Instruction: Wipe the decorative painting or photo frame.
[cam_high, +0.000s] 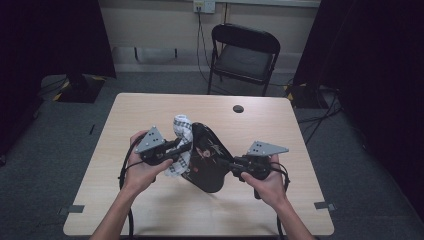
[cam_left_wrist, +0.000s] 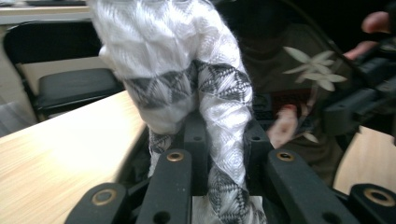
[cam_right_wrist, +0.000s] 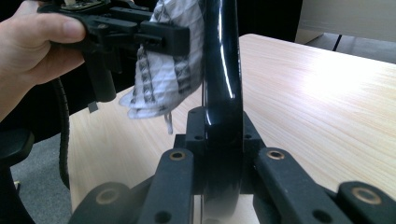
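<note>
Wiping setup: right gripper (cam_high: 231, 163) jaws clamped on black tray (cam_high: 207, 160) rim, tray tilted mid-frame; left gripper (cam_high: 186, 148) jaws pinching patterned cloth (cam_high: 181, 131), probably touching tray's left face.

Cloth (cam_high: 181, 142) against tray (cam_high: 207, 160) left face, chair (cam_high: 243, 55) behind table (cam_high: 150, 210)

One table (cam_high: 150, 210). One folding chair (cam_high: 244, 55) behind it. One black tray (cam_high: 210, 172) with a painted leaf pattern. One white and grey patterned cloth (cam_high: 181, 129). Two grippers: left gripper (cam_high: 183, 148), right gripper (cam_high: 224, 162). Two hands. One wall socket (cam_high: 204, 5).
</note>
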